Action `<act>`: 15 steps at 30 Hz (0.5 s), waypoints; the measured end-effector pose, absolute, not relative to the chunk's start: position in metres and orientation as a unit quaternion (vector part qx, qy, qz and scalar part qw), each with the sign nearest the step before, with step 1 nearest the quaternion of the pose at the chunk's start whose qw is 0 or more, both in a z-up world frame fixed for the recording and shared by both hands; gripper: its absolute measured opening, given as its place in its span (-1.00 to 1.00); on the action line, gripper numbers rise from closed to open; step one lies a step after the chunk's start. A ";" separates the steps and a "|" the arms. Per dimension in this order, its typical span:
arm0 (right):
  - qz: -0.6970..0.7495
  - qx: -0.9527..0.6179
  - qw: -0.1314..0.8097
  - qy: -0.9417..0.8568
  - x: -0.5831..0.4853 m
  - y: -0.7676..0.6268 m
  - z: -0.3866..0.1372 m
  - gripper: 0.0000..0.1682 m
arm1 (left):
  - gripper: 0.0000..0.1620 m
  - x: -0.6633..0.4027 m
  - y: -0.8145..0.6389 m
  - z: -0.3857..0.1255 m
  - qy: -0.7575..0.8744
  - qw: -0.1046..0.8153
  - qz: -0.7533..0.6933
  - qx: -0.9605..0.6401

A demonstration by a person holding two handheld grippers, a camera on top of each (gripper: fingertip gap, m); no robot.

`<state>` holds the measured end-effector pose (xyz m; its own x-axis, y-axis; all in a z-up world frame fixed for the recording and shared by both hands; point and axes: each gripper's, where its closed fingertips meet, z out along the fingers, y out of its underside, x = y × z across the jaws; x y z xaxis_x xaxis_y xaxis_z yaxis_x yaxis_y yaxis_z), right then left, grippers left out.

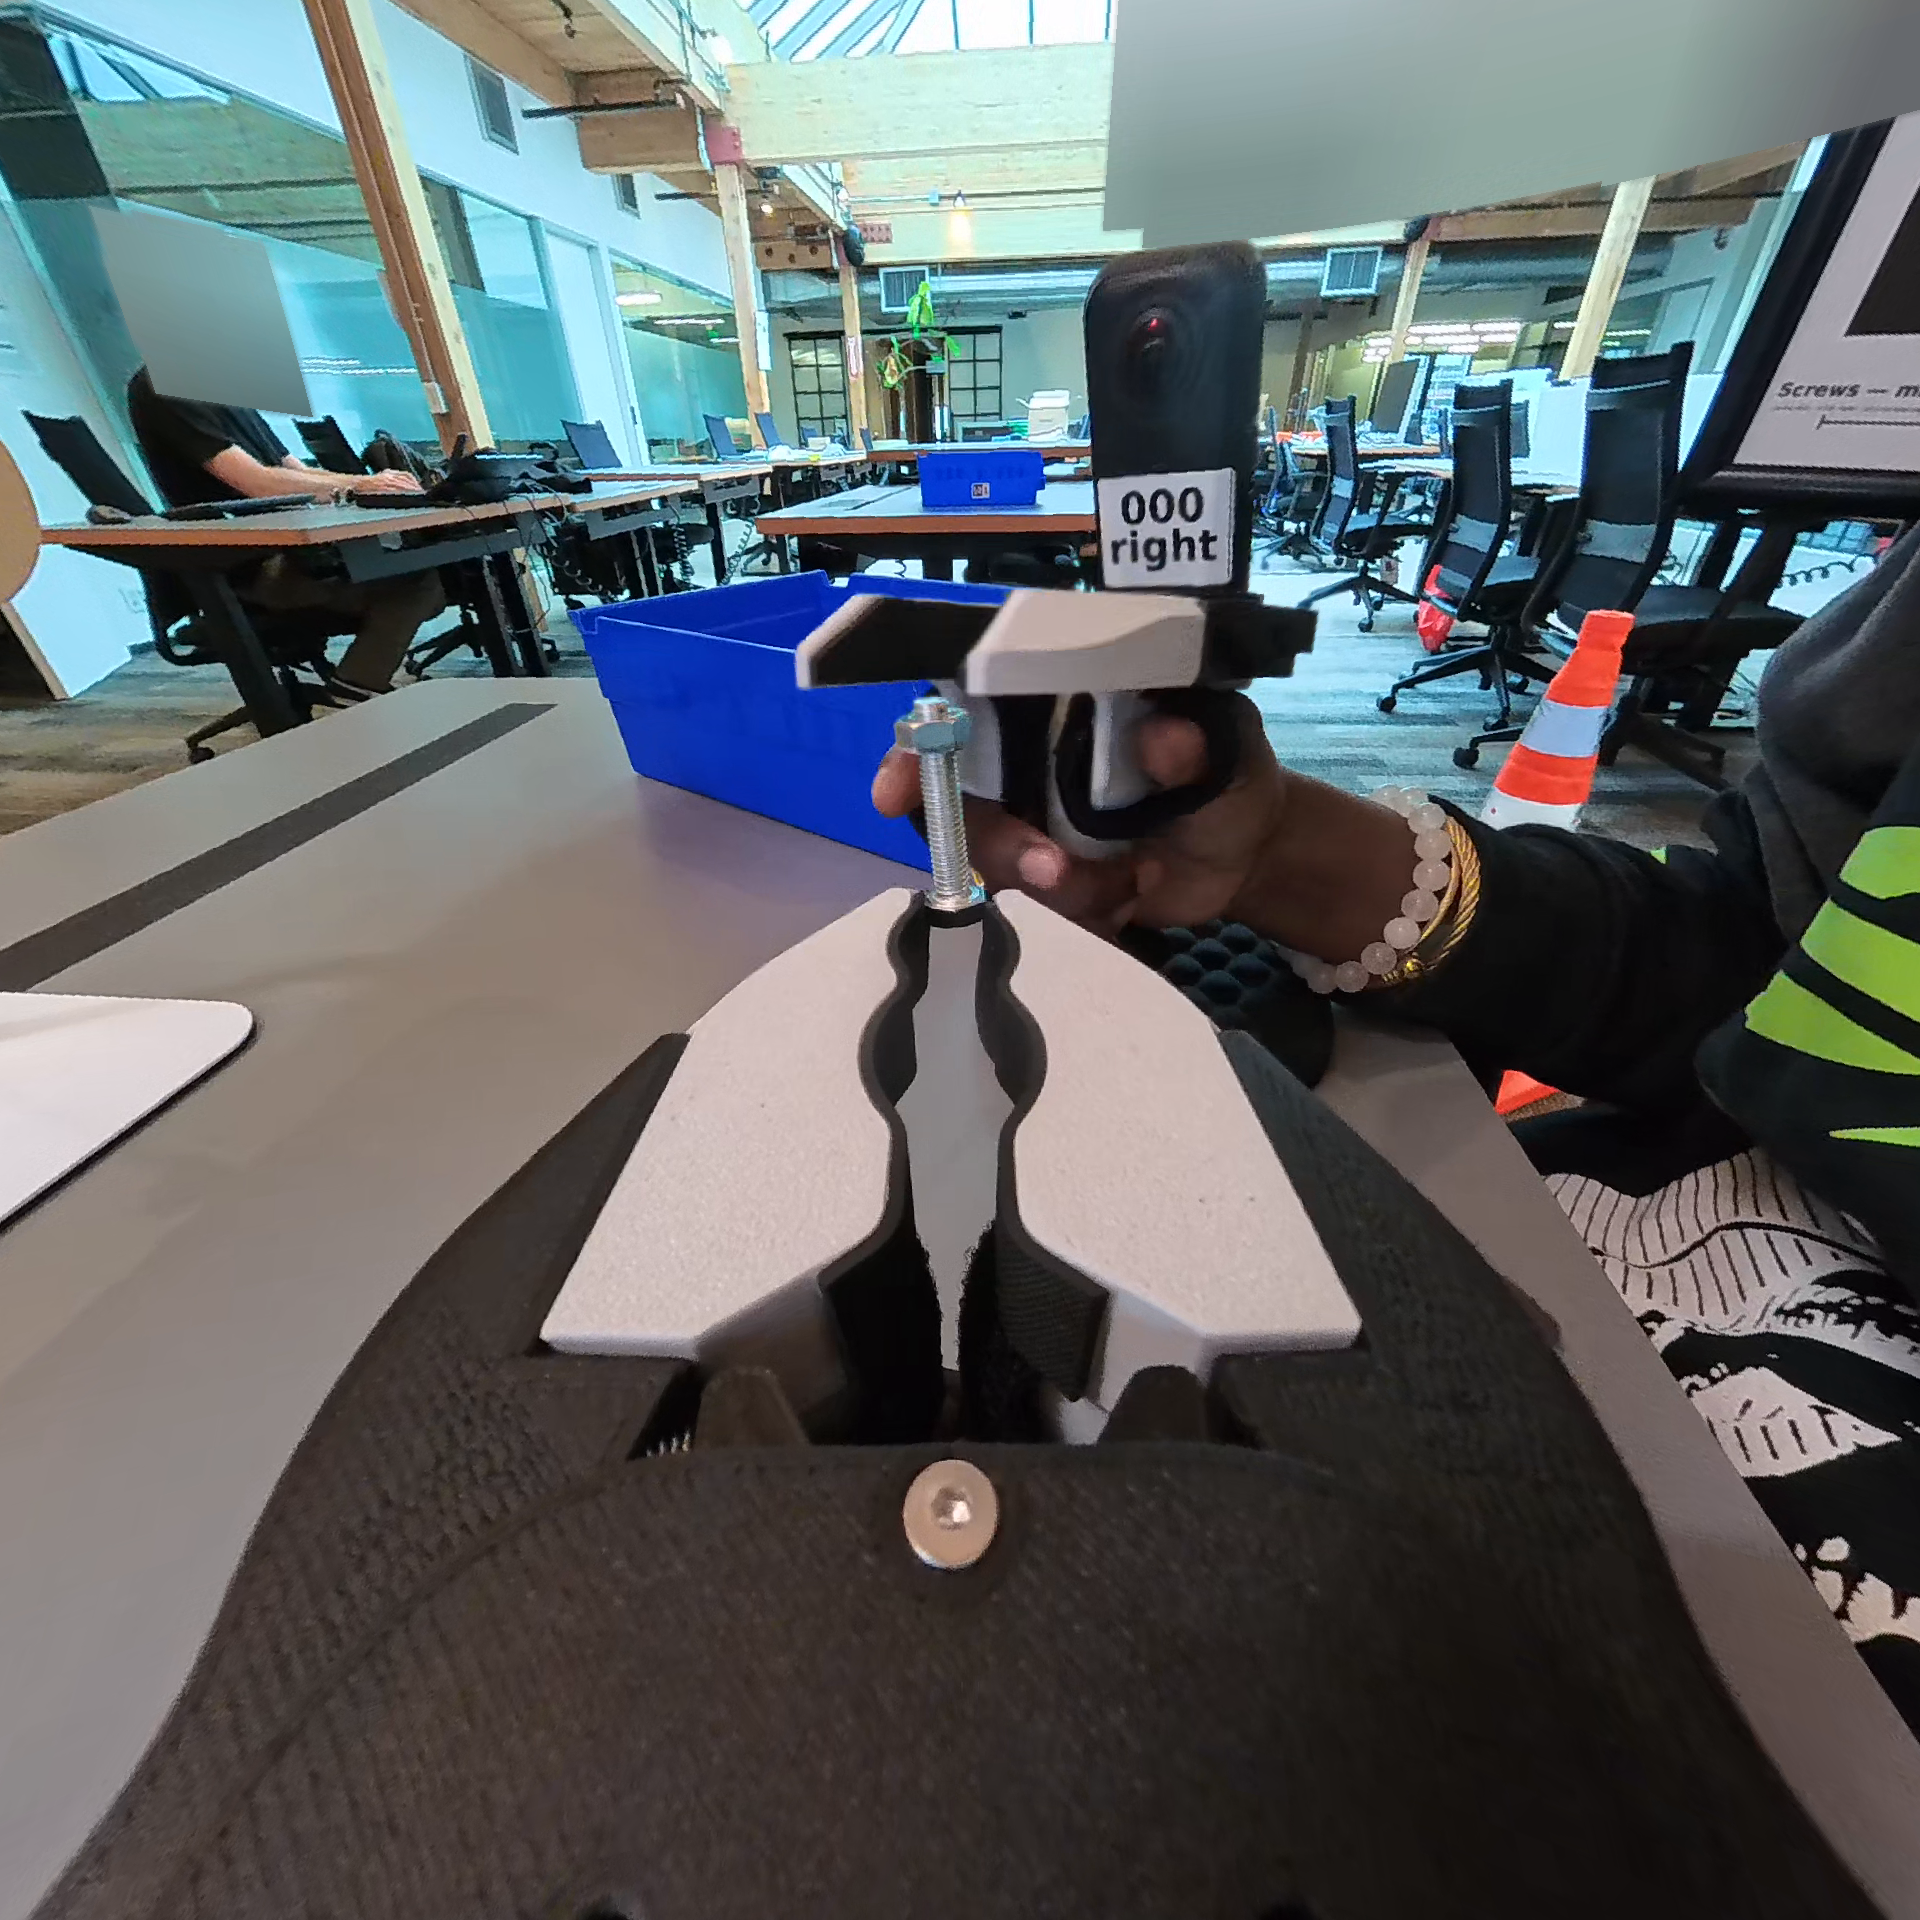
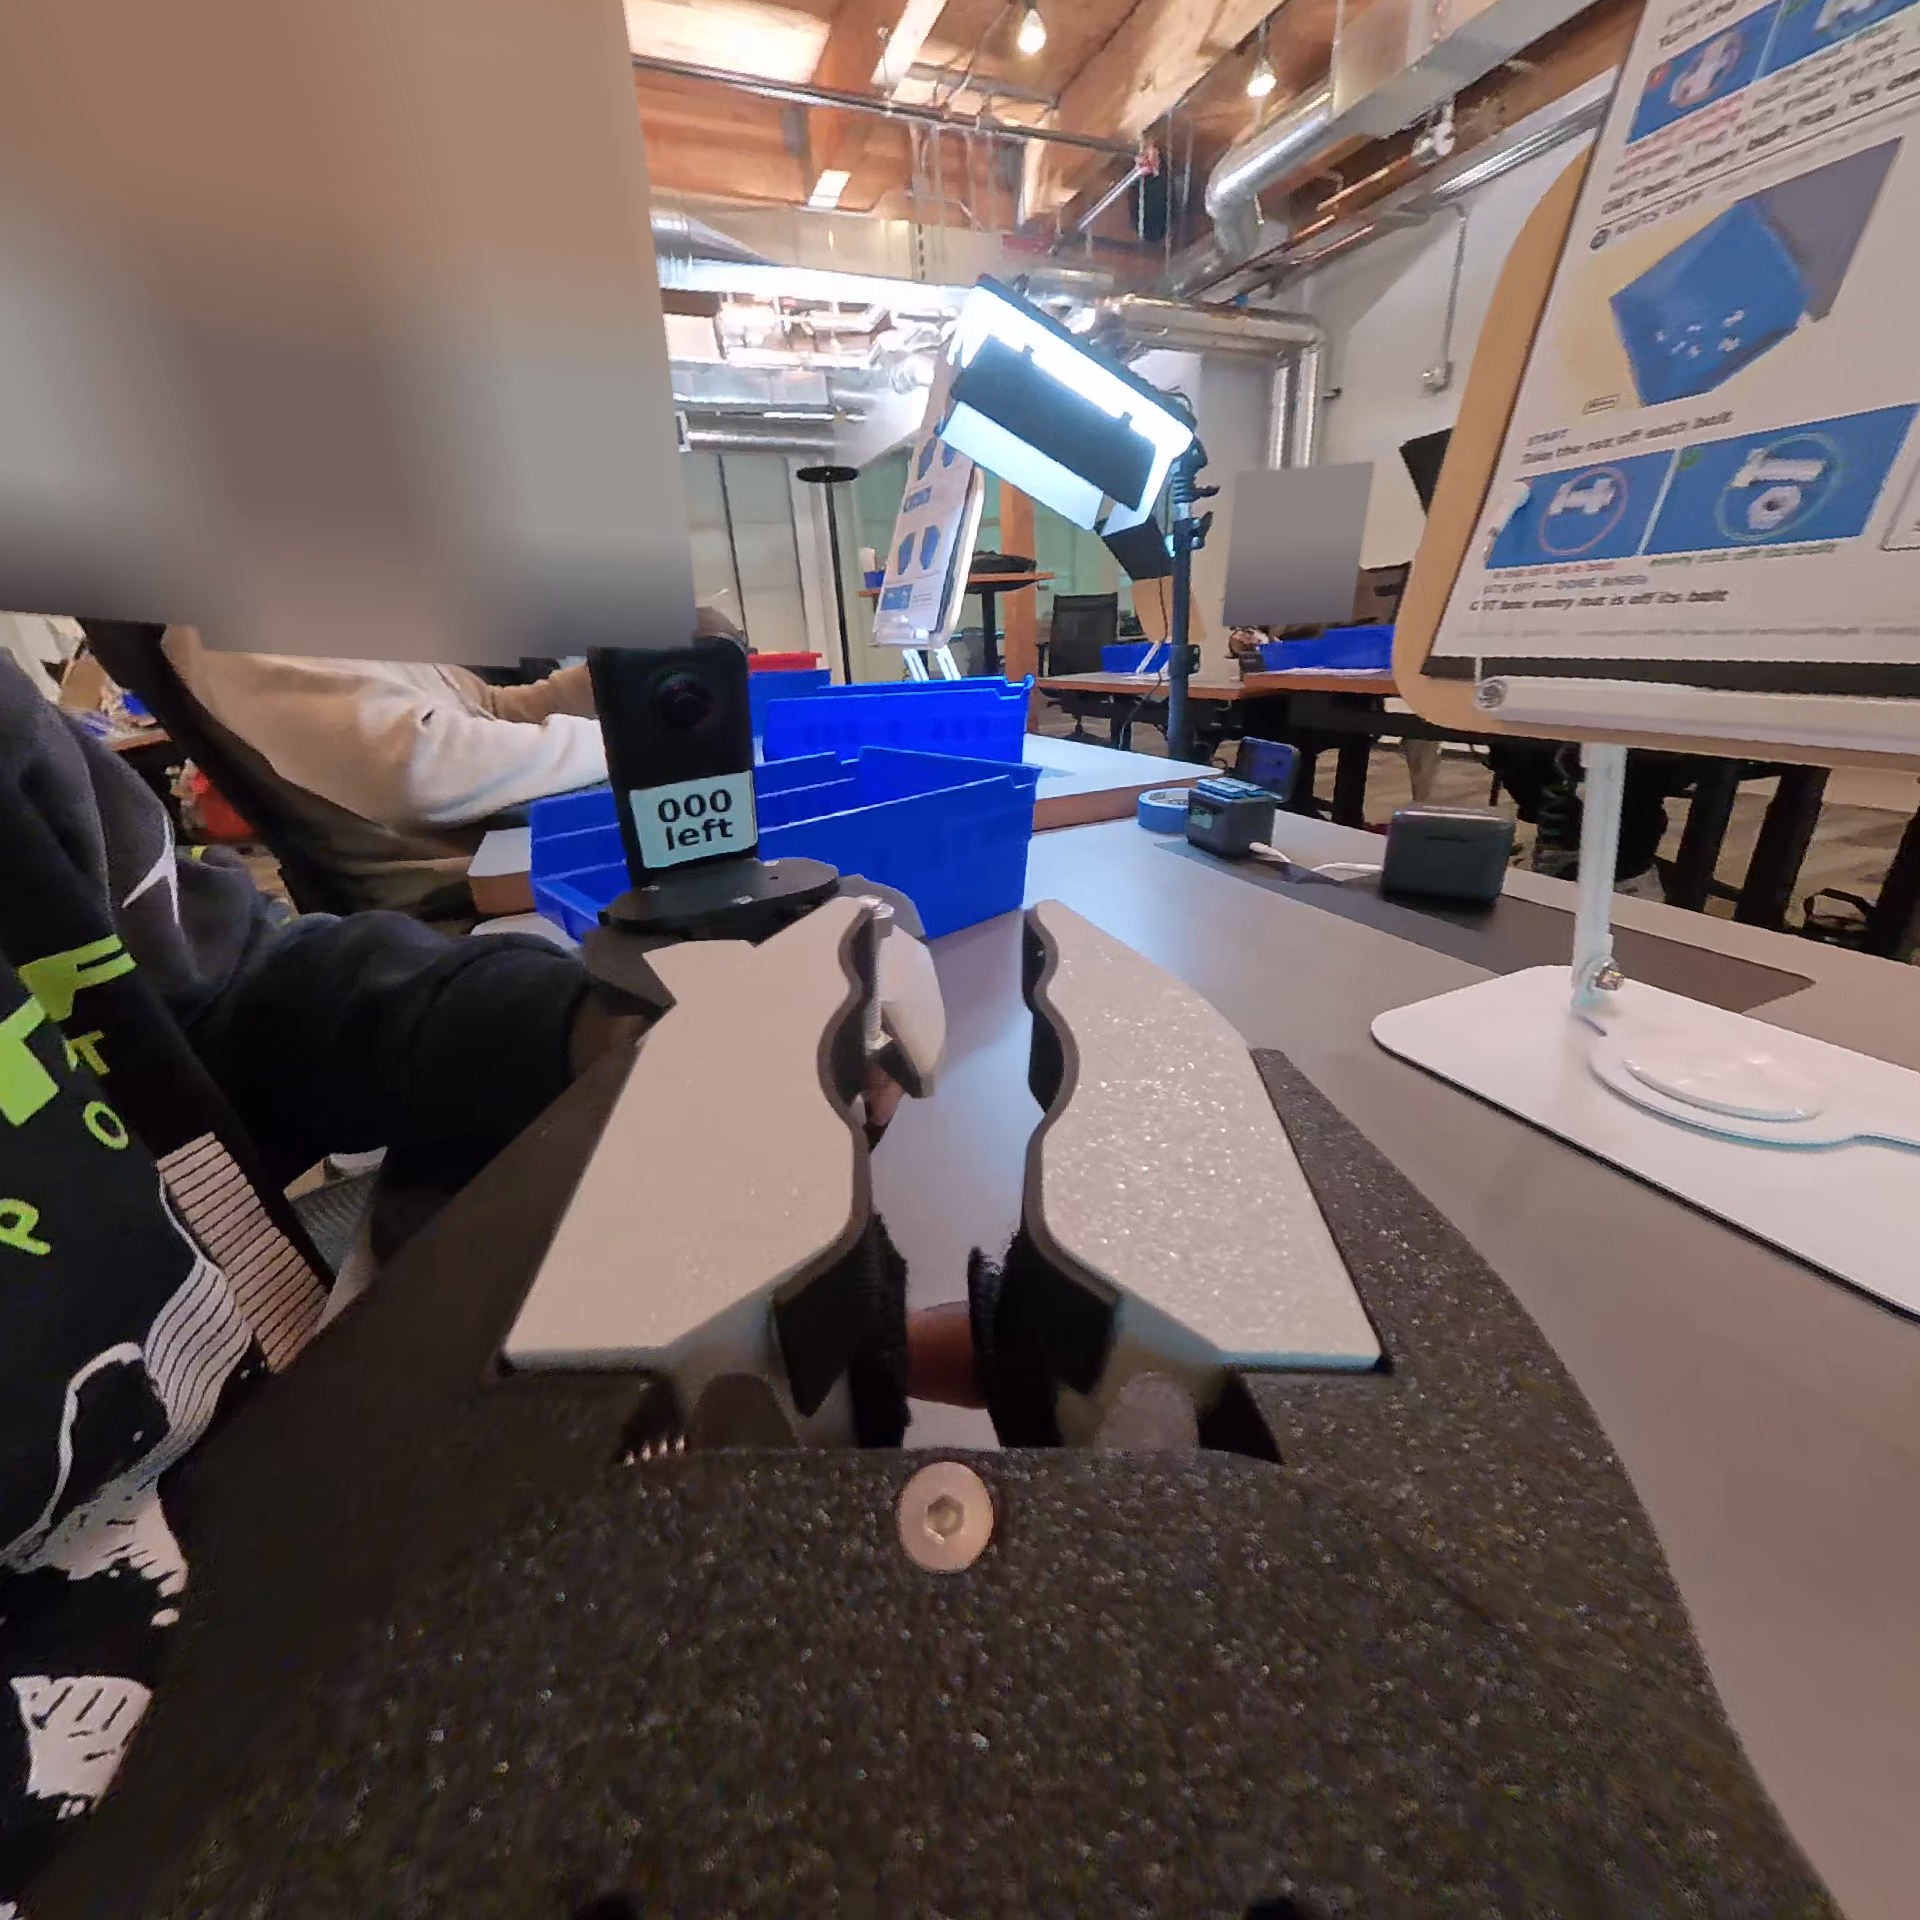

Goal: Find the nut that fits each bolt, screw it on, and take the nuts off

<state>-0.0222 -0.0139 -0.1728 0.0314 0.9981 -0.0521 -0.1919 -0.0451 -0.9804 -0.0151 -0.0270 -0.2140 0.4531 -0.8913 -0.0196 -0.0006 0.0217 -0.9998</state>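
Observation:
A silver bolt (image 1: pixel 943 821) stands upright above the grey table (image 1: pixel 416 935). My left gripper (image 1: pixel 951 909) is shut on the bolt's lower end. A hex nut (image 1: pixel 932 736) sits near the top of the thread. My right gripper (image 1: pixel 899 665), held in a hand, hovers just above the nut with its jaws apart and level. In the right wrist view my right gripper (image 2: pixel 951 920) is open and empty. The bolt (image 2: pixel 879 987) shows just inside its left finger (image 2: pixel 727 1122), close to it; contact cannot be told.
A blue bin (image 1: pixel 717 696) stands behind the bolt on the table, with more blue bins (image 2: pixel 914 821) in the right wrist view. A white stand base (image 2: pixel 1662 1070) carrying an instruction board is at the right. Small dark devices (image 2: pixel 1444 852) sit farther back. An orange cone (image 1: pixel 1558 717) stands on the floor.

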 end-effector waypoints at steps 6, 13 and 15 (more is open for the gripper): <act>0.540 -0.475 0.535 -0.443 -0.030 -0.018 -0.178 -0.50 | -0.88 -0.014 -0.027 -0.216 0.378 0.609 -0.359 -0.598; 0.518 -0.497 0.555 -0.421 -0.022 -0.003 -0.178 -0.75 | -0.88 -0.015 -0.026 -0.214 0.374 0.610 -0.365 -0.596; 0.530 -0.489 0.555 -0.415 -0.019 -0.004 -0.175 -0.76 | -0.88 -0.015 -0.026 -0.214 0.374 0.610 -0.362 -0.597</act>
